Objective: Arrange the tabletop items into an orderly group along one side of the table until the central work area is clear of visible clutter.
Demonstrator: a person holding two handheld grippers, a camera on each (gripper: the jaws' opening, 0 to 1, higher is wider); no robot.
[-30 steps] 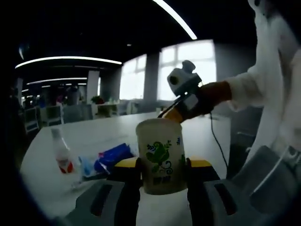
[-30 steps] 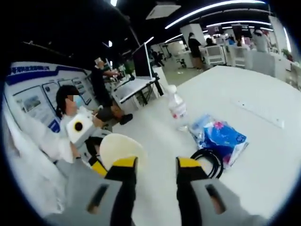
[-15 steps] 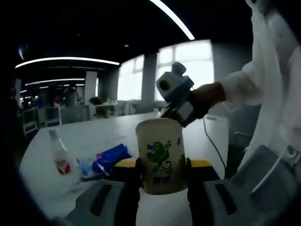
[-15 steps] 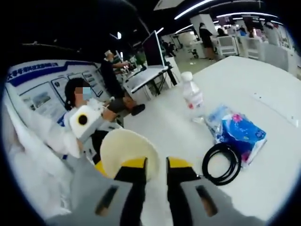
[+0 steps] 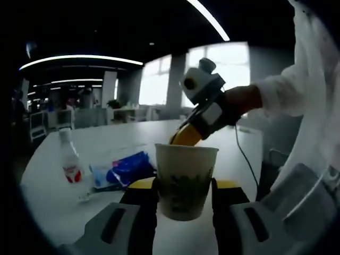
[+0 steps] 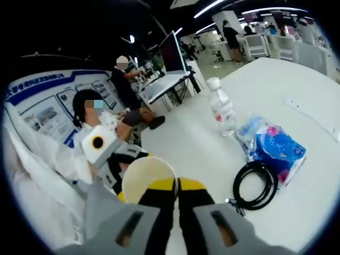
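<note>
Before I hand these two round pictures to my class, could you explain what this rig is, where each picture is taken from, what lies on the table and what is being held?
No robot: a person holds a two-jaw tool in each hand, each carrying a fisheye camera looking along its jaws. In the left gripper view, the left tool grips a paper cup; the right tool dips at its rim. In the right gripper view, that tool's jaws are closed at the cup's edge. On the white table lie a water bottle, a blue tissue pack and a coiled black cable.
</note>
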